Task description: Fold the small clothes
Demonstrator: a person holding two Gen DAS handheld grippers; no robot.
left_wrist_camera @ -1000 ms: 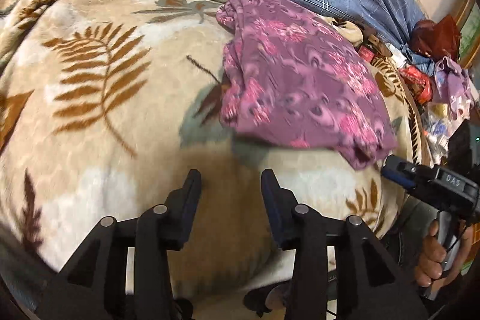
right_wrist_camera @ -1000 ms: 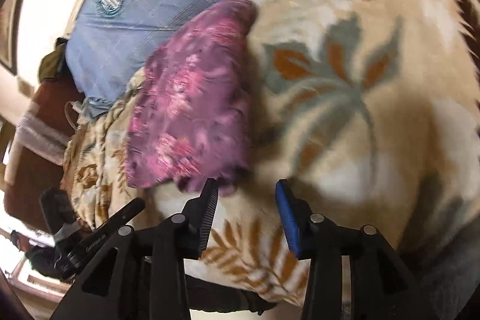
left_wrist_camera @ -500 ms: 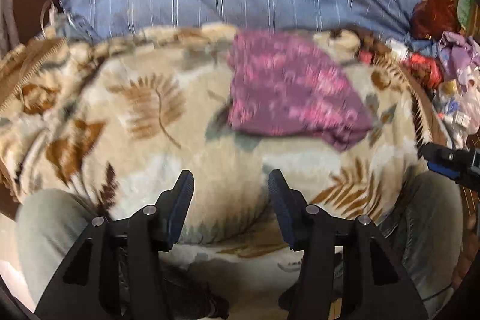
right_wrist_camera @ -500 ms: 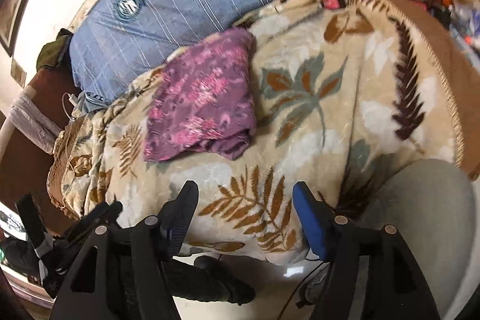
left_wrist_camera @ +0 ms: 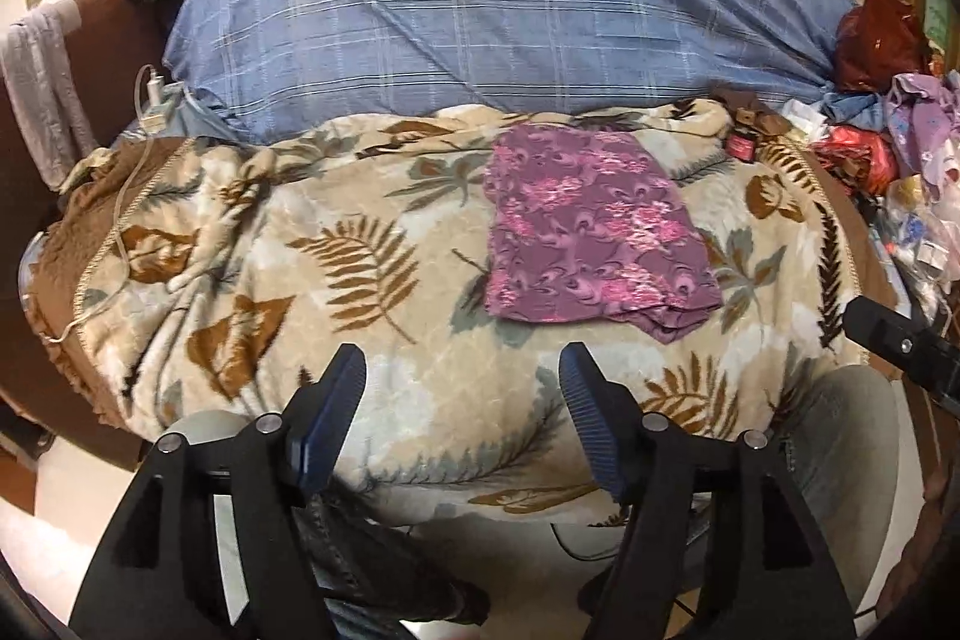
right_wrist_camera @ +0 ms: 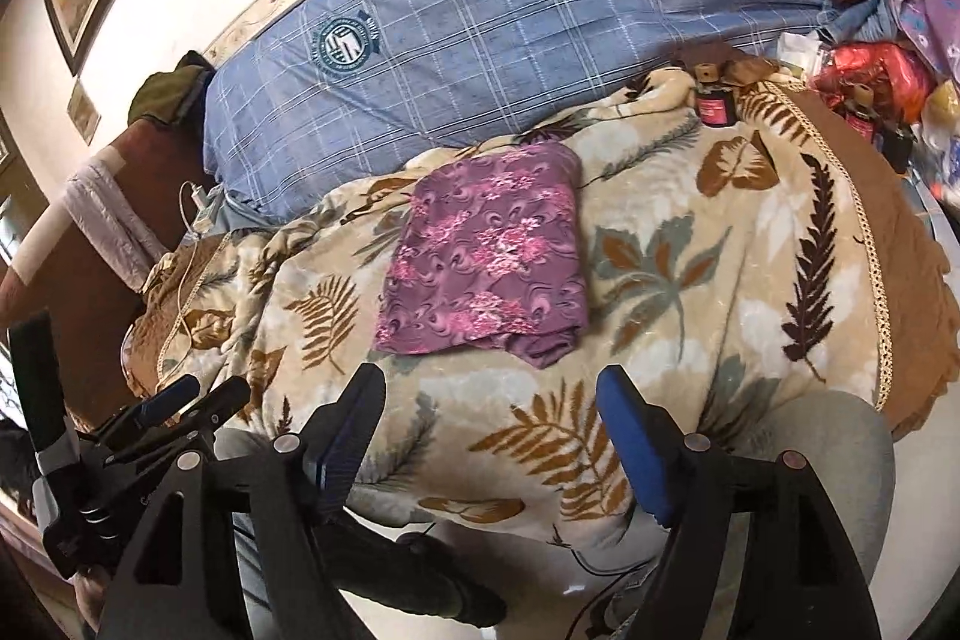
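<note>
A folded purple garment with pink flowers (left_wrist_camera: 594,232) lies flat on a beige leaf-print blanket (left_wrist_camera: 336,280); in the right wrist view the garment (right_wrist_camera: 486,256) sits just beyond the fingers. My left gripper (left_wrist_camera: 462,394) is open and empty, held back from the garment above the blanket's near edge. My right gripper (right_wrist_camera: 489,412) is open and empty, also short of the garment. The right gripper's tip shows at the left wrist view's right edge (left_wrist_camera: 888,334). The left gripper shows at the lower left of the right wrist view (right_wrist_camera: 174,406).
A blue plaid pillow (left_wrist_camera: 498,28) lies behind the blanket. A pile of clothes and bags (left_wrist_camera: 894,148) sits at the right. A small red jar (right_wrist_camera: 714,106) stands at the blanket's far edge. A white charger cable (left_wrist_camera: 150,100) lies at the left. My knees (right_wrist_camera: 822,460) are below.
Both grippers have pulled back and up from the garment, and their jaws have opened wider. The garment stays folded on the blanket.
</note>
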